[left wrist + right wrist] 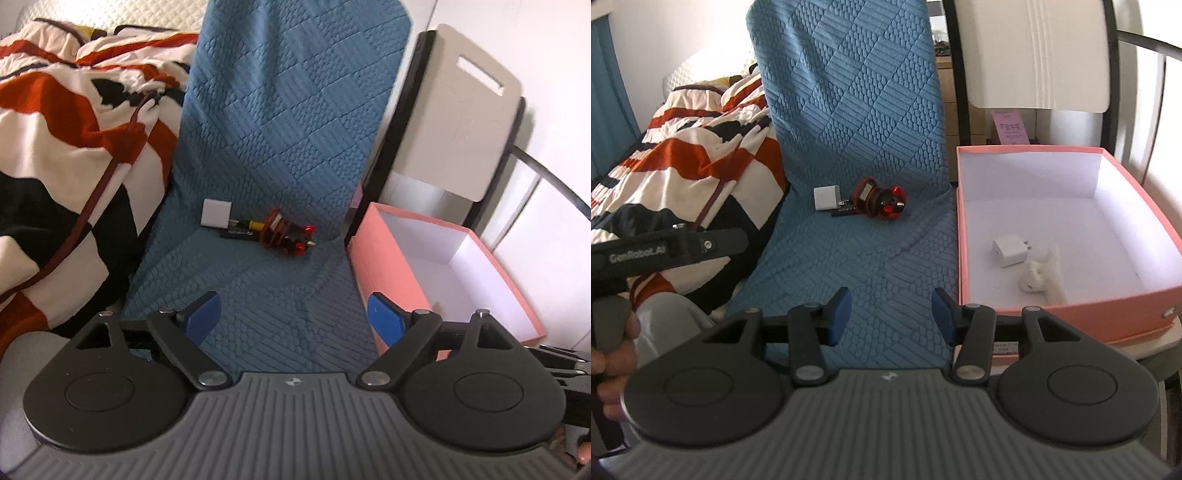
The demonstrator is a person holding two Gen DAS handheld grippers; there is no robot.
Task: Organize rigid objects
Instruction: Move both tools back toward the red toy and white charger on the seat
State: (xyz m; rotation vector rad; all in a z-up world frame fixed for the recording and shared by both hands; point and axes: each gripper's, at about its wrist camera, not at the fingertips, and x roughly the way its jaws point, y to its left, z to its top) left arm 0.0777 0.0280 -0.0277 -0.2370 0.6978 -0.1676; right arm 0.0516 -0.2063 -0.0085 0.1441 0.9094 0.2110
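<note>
Your left gripper (293,319) hangs over the front of the blue quilted seat cover (280,147) with its blue pads spread wide and nothing between them. Your right gripper (891,319) sits over the same cover, its pads parted less widely and likewise empty. Beyond both, where the seat meets the backrest, lies a small cluster: a white charger block (826,198) with its prongs toward a dark flat item I cannot identify, and touching that, a red and black toy (884,201) on its side. From the left wrist view the same white block (215,213) and toy (286,234) sit straight ahead, well apart from the pads. To your right, just beside the seat, stands the pink box (1060,310), open and white inside; it holds a second white charger (1010,251) and, touching it, a small white fluffy toy (1043,277). To your left, a red, white and black striped blanket (694,162) lies bunched against the seat. Your left hand (613,354) shows at the edge of the right wrist view, gripping its handle.
</note>
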